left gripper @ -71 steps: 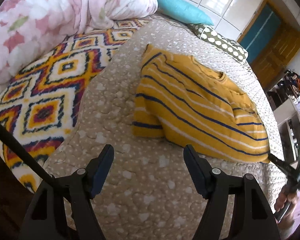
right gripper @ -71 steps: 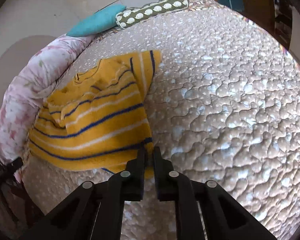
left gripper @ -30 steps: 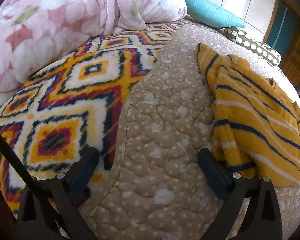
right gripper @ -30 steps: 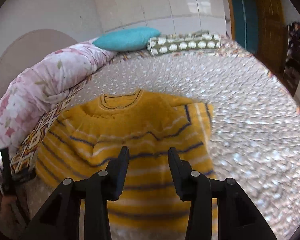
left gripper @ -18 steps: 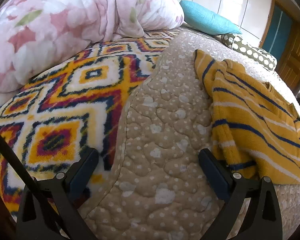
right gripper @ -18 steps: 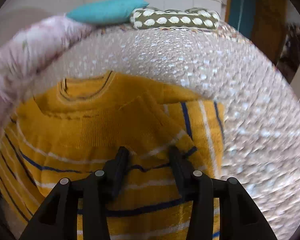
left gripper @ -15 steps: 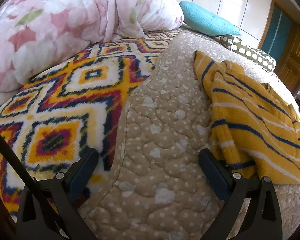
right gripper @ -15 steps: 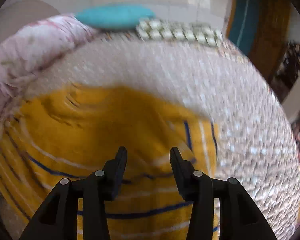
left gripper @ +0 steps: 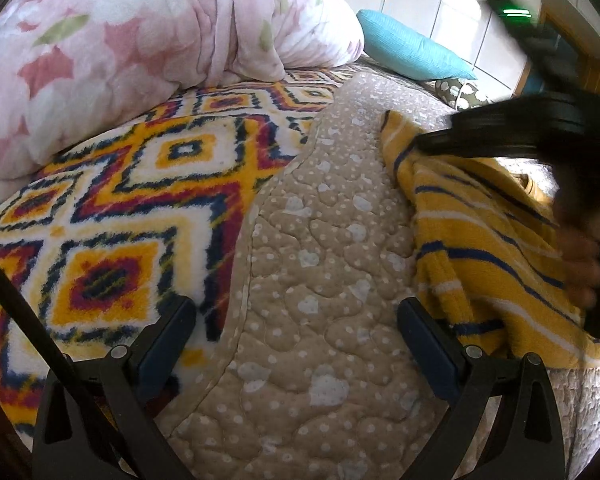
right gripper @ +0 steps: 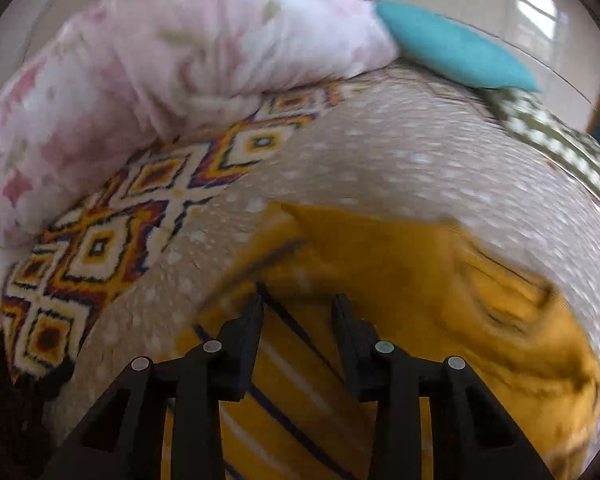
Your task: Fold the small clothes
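Note:
A small yellow sweater (left gripper: 484,248) with blue and white stripes lies partly folded on the beige quilted bedspread (left gripper: 324,240). It also shows in the right wrist view (right gripper: 420,300), blurred. My left gripper (left gripper: 296,328) is open and empty, low over the quilt just left of the sweater's hem. My right gripper (right gripper: 298,304) is open above the sweater's far left part; in the left wrist view its black fingers (left gripper: 500,136) reach over the sweater's far sleeve edge.
A pink floral duvet (left gripper: 140,48) is bunched at the back left. A patterned fleece blanket (left gripper: 120,216) lies left of the quilt. A teal pillow (left gripper: 412,52) and a green dotted pillow (right gripper: 560,140) sit at the head of the bed.
My right gripper let go of the sweater's hem, opened, and swung across over the sweater toward its far left edge. My left gripper has stayed open in place beside the hem.

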The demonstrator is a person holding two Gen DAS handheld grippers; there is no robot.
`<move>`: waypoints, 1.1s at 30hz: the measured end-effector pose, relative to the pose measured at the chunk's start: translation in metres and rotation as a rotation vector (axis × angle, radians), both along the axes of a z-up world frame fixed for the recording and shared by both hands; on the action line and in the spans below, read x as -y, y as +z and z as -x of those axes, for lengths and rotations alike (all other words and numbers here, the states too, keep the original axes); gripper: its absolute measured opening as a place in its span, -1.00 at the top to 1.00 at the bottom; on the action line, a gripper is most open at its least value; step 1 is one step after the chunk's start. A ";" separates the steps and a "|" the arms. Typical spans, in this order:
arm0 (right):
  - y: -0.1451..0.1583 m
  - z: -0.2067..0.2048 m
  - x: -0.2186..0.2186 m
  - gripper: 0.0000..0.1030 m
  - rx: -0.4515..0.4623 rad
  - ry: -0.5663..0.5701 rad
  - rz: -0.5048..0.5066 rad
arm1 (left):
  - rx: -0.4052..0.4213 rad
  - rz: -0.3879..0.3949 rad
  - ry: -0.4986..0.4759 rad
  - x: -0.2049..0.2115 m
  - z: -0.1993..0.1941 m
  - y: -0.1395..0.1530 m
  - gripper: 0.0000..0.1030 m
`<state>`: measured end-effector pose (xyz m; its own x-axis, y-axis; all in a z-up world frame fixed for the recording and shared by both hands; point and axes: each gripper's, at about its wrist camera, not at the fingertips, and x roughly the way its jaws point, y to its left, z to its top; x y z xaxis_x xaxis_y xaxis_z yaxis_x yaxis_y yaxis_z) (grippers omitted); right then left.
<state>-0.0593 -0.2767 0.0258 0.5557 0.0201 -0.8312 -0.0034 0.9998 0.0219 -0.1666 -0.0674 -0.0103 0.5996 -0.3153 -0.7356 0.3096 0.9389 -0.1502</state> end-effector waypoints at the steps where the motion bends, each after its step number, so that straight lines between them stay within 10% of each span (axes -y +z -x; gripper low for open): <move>1: -0.008 -0.014 -0.004 0.24 -0.025 -0.004 0.006 | 0.001 0.002 0.000 0.000 0.000 0.000 -0.94; 9: 0.003 -0.030 -0.003 0.19 -0.019 -0.048 0.009 | 0.002 0.015 -0.001 -0.001 0.001 0.001 -0.94; 16: 0.048 0.068 0.002 0.19 0.093 -0.018 0.022 | -0.019 0.117 0.005 -0.017 0.009 0.006 -0.93; 24: 0.033 0.163 -0.037 0.00 0.082 0.177 0.100 | -0.075 0.222 0.131 -0.065 0.041 0.042 -0.87; 29: 0.003 0.182 -0.080 -0.11 0.070 0.301 0.221 | -0.052 0.225 0.190 -0.088 0.055 0.057 -0.87; 33: -0.026 0.178 -0.108 -0.06 0.099 0.281 0.532 | -0.047 0.273 0.220 -0.106 0.064 0.066 -0.87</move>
<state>-0.2372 -0.1688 0.0000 0.6645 -0.2265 -0.7122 -0.2450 0.8343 -0.4939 -0.2307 0.0388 0.0554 0.6427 -0.3712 -0.6702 0.0911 0.9056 -0.4143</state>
